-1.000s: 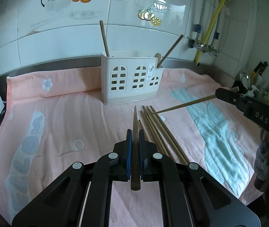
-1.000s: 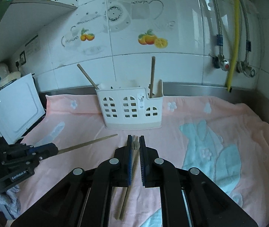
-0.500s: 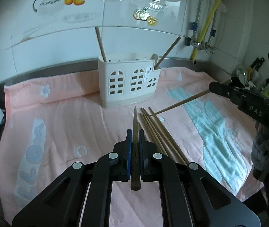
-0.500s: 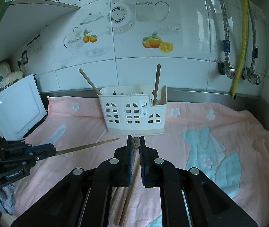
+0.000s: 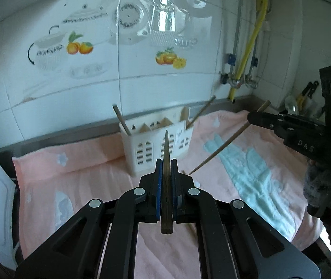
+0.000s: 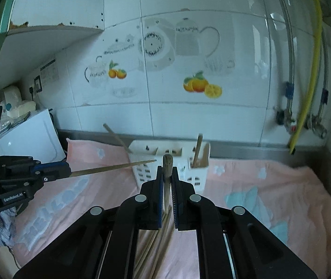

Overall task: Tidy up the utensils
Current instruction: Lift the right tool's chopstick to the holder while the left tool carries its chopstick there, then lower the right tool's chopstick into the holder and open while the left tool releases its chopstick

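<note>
Left gripper (image 5: 166,162): clamped tight on a dark chopstick (image 5: 166,186), which runs lengthwise between the blue pads; its pointed tip reaches forward past the fingertips, its blunt end sticks out behind the pads.
Right gripper (image 6: 167,171): closed on a pale chopstick (image 6: 167,174); the thick blunt end pokes up just above the fingertips and the thin end slopes down behind them.
Left gripper from the right camera: seen at the left edge (image 6: 58,169), holding its chopstick out roughly level, tip toward the holder.
Right gripper from the left camera: seen at the right (image 5: 256,117), its chopstick slanting down to the left, tip in the air above the towel.
Holder (image 5: 151,146): white plastic utensil holder with arched cut-outs, standing upright at the back of the towel near the wall; several wooden sticks and a flat wooden piece lean out of its compartments.
Loose chopsticks (image 6: 153,239): a small bundle lying on the towel under the right gripper, partly hidden by its frame.
Towel (image 5: 84,179): pink with pale blue patterns, spread over the counter.
Wall (image 6: 188,53): white tiles with prints of teapots and oranges; a yellow hose (image 6: 309,69) and metal pipes hang at the right.
Person: a hand in a grey knitted glove (image 5: 328,190) grips the right tool's handle.
</note>
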